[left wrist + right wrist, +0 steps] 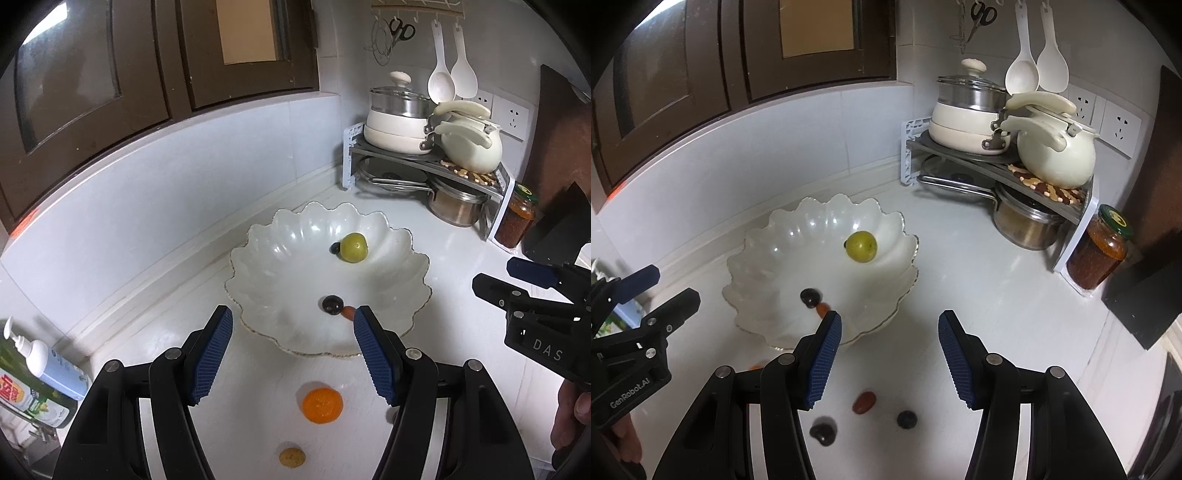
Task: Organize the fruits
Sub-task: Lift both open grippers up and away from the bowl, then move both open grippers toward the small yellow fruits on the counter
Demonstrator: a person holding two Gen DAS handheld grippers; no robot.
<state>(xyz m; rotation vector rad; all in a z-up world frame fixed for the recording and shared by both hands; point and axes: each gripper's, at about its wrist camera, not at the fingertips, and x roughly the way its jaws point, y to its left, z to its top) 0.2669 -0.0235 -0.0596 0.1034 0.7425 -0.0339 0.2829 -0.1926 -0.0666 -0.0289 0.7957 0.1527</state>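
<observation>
A: How far along is the fruit sorting?

B: Partway, I'd say. The bowl [325, 280] on the bench [454, 332] already has a green fruit [353, 247] toward its back with a small dark berry [334, 248] touching it, plus a dark fruit [331, 305] and a small red one [348, 313] side by side near the front rim.

A: And what's left out?

B: In the left view, an orange [322, 405] and a small tan fruit [291, 458] lie on the bench just in front of the bowl. In the right view there are three more loose ones: a red fruit [864, 402], a dark round berry [907, 419] and a dark lumpy fruit [823, 434].

A: So five or so to go. Are the grippers carrying anything?

B: No. The left gripper [291, 350] has its jaws apart and empty, over the bowl's near rim and the orange. The right gripper [890, 354] is the same, jaws apart with nothing between them, above the loose red and dark fruits.

A: Which goes next?

B: Can't tell; either hand sits near its own loose fruit.
</observation>
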